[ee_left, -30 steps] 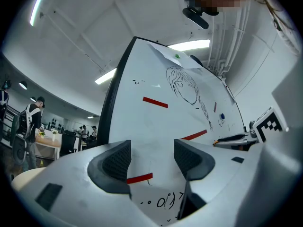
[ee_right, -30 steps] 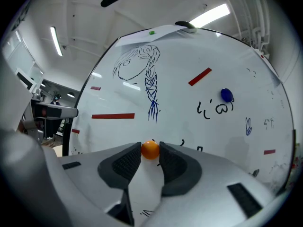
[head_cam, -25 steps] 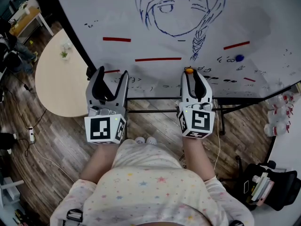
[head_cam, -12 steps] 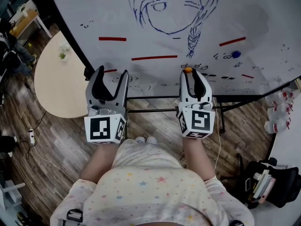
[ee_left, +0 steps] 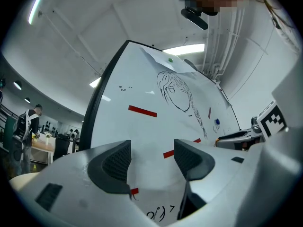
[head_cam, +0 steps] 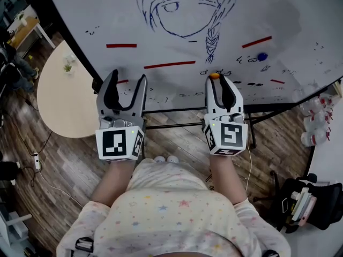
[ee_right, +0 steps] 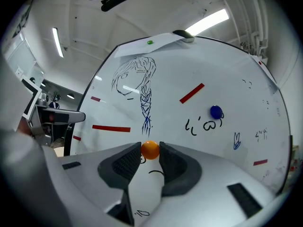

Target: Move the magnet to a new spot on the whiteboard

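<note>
The biggest thing here is the big white whiteboard (head_cam: 300, 15), and it leans back a little, which lets the person reach it from below. Under it is the brown wooden floor (head_cam: 177, 138), and off to the left side stands a round pale table (head_cam: 59, 100), well apart from the work. On the board is a blue pen drawing of a girl's face with a braid (head_cam: 182, 9). Next come the two tools. The left gripper (head_cam: 125, 81) has its jaws wide apart with nothing between them, only the board far behind. It is held low and off to the side, I think so it does not get in the way. The right gripper (head_cam: 218, 80) points up at the low part of the board, and its jaws are pinched in tight on the small round orange magnet (head_cam: 215, 75). The grip is right at the tips, most likely so the ball can be pulled off or pushed onto the board. I cannot tell if the ball touches the board now. Some short red bars (head_cam: 121, 45) sit on the board too. A small round blue magnet (head_cam: 262, 57) sits up and to the right, near some squiggles, so a new spot should stay clear of it.
</note>
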Demonstrator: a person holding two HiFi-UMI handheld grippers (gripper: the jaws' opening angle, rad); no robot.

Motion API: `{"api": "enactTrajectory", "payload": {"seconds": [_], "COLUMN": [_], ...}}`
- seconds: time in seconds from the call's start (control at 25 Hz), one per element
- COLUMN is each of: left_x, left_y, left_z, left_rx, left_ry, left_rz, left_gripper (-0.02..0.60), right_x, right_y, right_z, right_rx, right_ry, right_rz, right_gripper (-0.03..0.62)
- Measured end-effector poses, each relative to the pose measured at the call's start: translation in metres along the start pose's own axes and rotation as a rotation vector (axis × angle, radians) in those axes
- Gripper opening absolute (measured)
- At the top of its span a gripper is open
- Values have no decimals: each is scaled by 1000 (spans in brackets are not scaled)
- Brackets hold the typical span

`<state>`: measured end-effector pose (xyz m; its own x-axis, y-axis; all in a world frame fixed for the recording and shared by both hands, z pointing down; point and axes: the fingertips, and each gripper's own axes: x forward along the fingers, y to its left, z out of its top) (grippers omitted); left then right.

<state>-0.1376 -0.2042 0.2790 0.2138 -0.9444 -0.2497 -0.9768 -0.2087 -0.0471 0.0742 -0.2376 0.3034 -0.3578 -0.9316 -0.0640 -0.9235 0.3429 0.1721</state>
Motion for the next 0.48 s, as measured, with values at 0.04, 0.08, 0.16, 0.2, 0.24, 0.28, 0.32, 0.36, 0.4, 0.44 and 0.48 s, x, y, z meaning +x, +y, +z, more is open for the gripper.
{"api": "enactTrajectory", "payload": {"seconds": [0.04,0.08,0.16,0.2,0.24,0.28,0.32,0.36,0.4,0.44,0.48], "left_x": [2,3,5,6,7,8,9,10,11,13,14], "left_y": [-2,-3,-6,-7,-9,-10,-11,-13,-14,-16,-17], "left_z": [1,2,6,7,9,11,12,14,15,17,18], "left_rx": [2,4,9,10,10,8,7,7,8,9,11], "left_ry": [-3,-6,-14,-17,-20,-23,-26,-30,-34,-38,-42], "left_rz": [-5,-10,-18,-22,-26,-30,-33,-36,-40,-44,-47], "left_gripper": [259,259,259,259,259,259,259,259,259,259,259], "right_x": [-1,-1,-3,-4,-5,-5,-6,-6,-6,-7,-7], "right_y": [-1,-2,-4,-6,-7,-8,-9,-10,-11,-13,-14], "right_z": [2,5,10,12,14,16,18,19,21,22,24], "right_rx": [-1,-1,-4,-5,-6,-6,-7,-8,-9,-11,-12], "right_ry": [-4,-10,-20,-25,-29,-32,-35,-37,-39,-42,-45], "right_rz": [-3,-6,-11,-14,-16,-19,-21,-23,-25,-28,-32], "right_gripper": [120,120,120,120,120,120,120,120,120,120,120]}}
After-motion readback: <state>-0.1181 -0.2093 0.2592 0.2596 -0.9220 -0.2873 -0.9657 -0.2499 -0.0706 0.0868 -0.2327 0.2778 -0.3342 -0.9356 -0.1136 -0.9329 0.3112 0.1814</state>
